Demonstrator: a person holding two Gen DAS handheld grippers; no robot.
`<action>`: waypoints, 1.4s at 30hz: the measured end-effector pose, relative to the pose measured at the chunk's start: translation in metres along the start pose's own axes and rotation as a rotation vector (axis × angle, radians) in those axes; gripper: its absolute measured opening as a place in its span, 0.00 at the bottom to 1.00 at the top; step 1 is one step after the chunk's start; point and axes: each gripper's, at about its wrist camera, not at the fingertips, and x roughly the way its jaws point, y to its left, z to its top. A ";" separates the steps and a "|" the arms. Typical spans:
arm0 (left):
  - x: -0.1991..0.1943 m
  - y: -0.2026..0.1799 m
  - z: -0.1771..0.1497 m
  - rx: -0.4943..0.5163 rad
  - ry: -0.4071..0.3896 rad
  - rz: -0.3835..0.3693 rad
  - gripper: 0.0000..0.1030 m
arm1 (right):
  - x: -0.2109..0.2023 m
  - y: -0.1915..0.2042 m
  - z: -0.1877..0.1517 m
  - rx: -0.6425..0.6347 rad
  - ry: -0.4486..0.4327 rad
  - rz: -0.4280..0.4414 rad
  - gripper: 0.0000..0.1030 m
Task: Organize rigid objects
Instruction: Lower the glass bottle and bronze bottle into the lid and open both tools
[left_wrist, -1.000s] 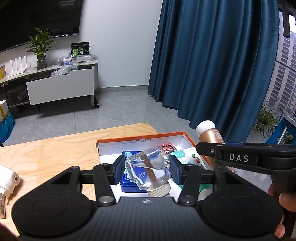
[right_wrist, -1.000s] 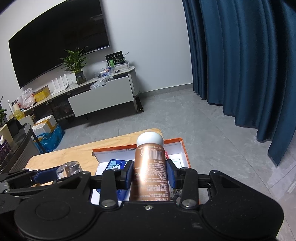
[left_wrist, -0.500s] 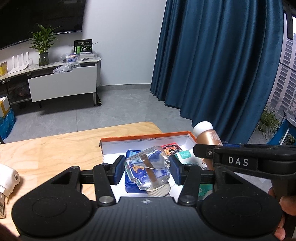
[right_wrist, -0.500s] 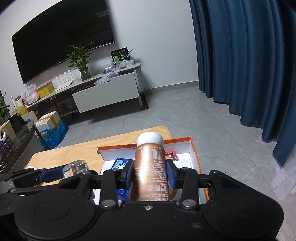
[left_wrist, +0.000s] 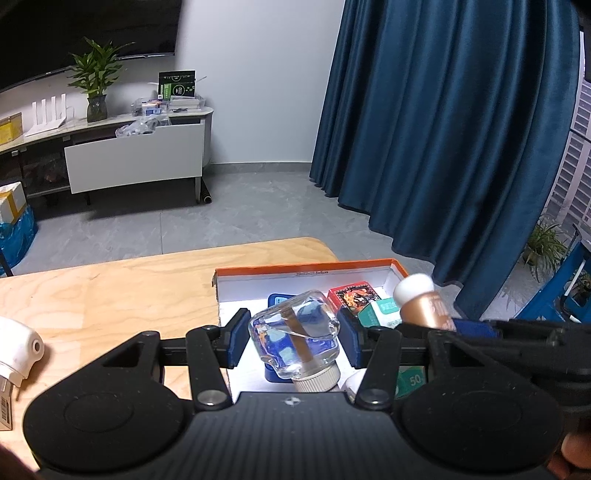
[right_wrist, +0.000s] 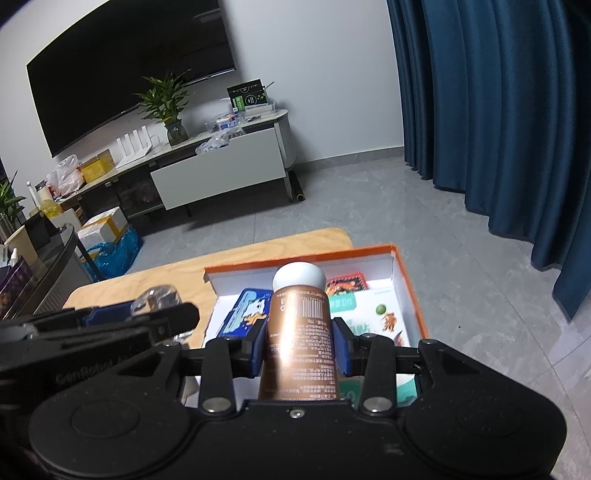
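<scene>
Above the orange box (right_wrist: 408, 284), the left gripper (left_wrist: 293, 341) clamps a clear glass bottle (left_wrist: 295, 339) while the right gripper (right_wrist: 300, 345) clamps a barcoded copper tube (right_wrist: 300, 339).

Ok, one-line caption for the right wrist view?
Right gripper clamps a copper bottle with white cap above the open orange-rimmed box of small packages.

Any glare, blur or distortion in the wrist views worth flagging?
Right wrist: bright glare streak on the copper bottle, washing out part of its label. Left wrist: copper bottle is blurred; clear glass bottle sharp. Both: fisheye bends the curtain.
</scene>
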 end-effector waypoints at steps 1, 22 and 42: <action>0.000 0.000 0.000 -0.001 0.002 0.000 0.50 | 0.000 0.001 -0.001 -0.001 0.004 0.001 0.45; 0.013 -0.002 0.002 0.012 0.020 -0.024 0.50 | 0.011 0.007 -0.024 0.010 0.065 0.017 0.45; 0.043 -0.012 0.010 0.045 0.068 -0.085 0.42 | 0.015 0.007 -0.024 -0.004 0.063 -0.003 0.30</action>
